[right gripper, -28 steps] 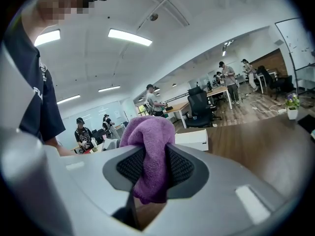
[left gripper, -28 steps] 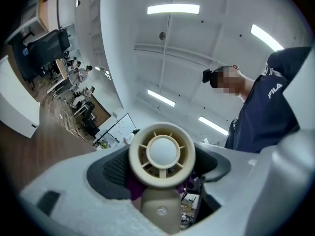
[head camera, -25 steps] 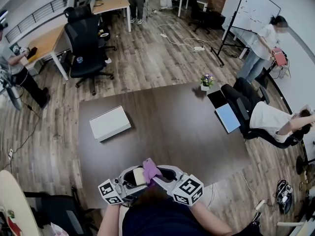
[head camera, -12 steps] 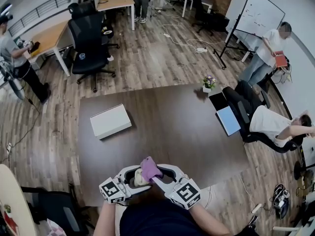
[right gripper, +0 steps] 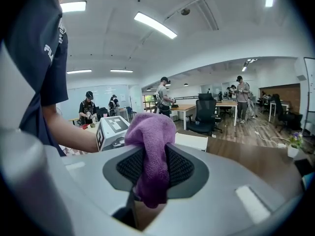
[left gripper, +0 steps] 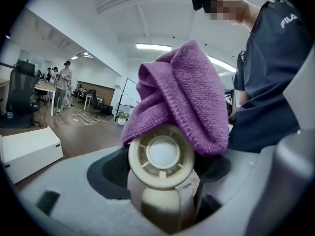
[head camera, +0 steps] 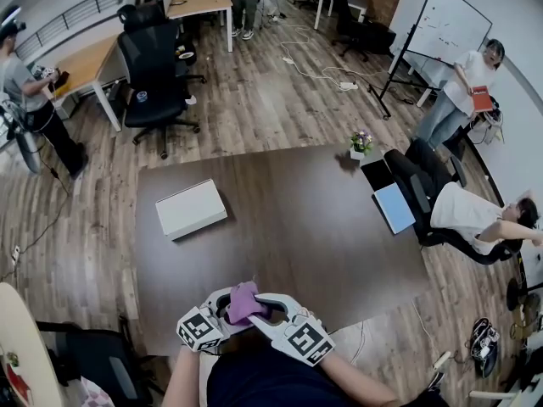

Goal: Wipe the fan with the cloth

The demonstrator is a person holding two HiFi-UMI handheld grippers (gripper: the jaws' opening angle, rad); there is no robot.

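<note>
A small cream fan (left gripper: 162, 154) with a round grille stands between the jaws of my left gripper (left gripper: 162, 186), which is shut on its body. A purple knitted cloth (left gripper: 187, 102) lies draped over the top of the fan. My right gripper (right gripper: 152, 173) is shut on that cloth (right gripper: 150, 151), which bunches up out of its jaws. In the head view both grippers meet at the table's near edge, left (head camera: 222, 312) and right (head camera: 259, 310), with the cloth (head camera: 243, 302) between them. There the cloth hides the fan.
The dark brown table (head camera: 297, 227) carries a white box (head camera: 190, 210) at the left and a small flower pot (head camera: 361, 142) at the far right corner. A seated person (head camera: 467, 214) and a blue-screened laptop (head camera: 392, 203) are at the right edge.
Both grippers have sunk and drawn closer to my body. The cloth has shifted left over the fan, and the cream fan no longer shows in the head view.
</note>
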